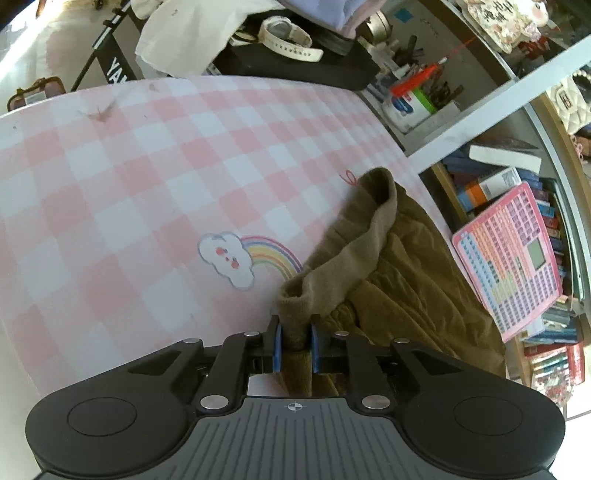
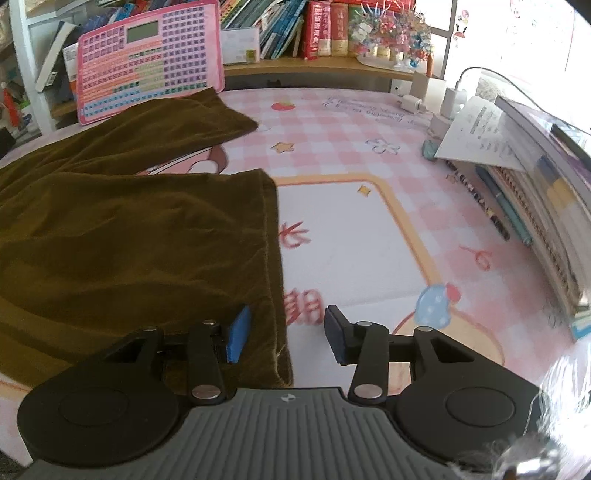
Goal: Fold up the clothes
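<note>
Brown corduroy trousers [image 2: 129, 236] lie spread on the pink checked table mat [image 2: 351, 229], both leg ends toward the right. My left gripper [image 1: 295, 334] is shut on the lighter brown ribbed waistband [image 1: 354, 251] and holds that edge lifted off the mat [image 1: 129, 177]; the rest of the trousers [image 1: 413, 288] lies to its right. My right gripper [image 2: 288, 332] is open, its jaws either side of the near leg's hem corner [image 2: 275, 332], the left blue pad [image 2: 238, 334] over the fabric.
A pink keyboard toy [image 2: 147, 59] leans on the bookshelf [image 2: 317, 29] behind the trousers. Books and papers [image 2: 517, 166] are stacked along the right edge. Chargers [image 2: 439, 96] stand at the back right. A watch [image 1: 288, 37] and a tool cup [image 1: 413, 99] sit beyond the mat.
</note>
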Demonstrator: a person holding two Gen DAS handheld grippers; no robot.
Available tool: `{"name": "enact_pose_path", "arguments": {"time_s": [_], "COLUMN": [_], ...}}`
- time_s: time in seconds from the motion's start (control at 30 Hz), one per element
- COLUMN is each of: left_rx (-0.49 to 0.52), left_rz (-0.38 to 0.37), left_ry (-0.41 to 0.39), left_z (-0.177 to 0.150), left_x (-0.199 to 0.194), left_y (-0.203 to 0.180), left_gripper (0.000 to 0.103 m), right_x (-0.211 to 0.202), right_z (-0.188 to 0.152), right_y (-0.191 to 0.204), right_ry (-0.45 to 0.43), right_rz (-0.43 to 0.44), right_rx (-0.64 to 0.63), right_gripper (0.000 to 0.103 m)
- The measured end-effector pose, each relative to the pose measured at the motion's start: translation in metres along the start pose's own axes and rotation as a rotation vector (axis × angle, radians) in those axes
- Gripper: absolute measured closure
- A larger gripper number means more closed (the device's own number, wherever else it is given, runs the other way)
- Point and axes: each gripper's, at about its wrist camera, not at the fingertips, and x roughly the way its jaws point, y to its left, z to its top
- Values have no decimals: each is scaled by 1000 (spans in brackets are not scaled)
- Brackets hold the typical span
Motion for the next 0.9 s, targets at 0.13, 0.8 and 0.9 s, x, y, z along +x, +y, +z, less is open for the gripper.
{"name": "enact_pose_path", "arguments": {"time_s": [0.13,0.8,0.9], "left_rx": [12,159,137], "left_rz": [-9,67,71], "left_ry": [16,-72,-75], "left_z": [-7,-17,-20], "left_x": [-2,-14,-12], "left_y": [-3,-19,-15], "left_gripper": [85,90,86], "right_x": [12,-8,-7], "right_z": [12,-12,-13], "right_y": [-11,-4,-6], "right_ry": [-17,-31,-35], "right_rz": [-21,-3,5], "right_rx": [-2,-50,-54], "right_gripper": [58,62,61]}}
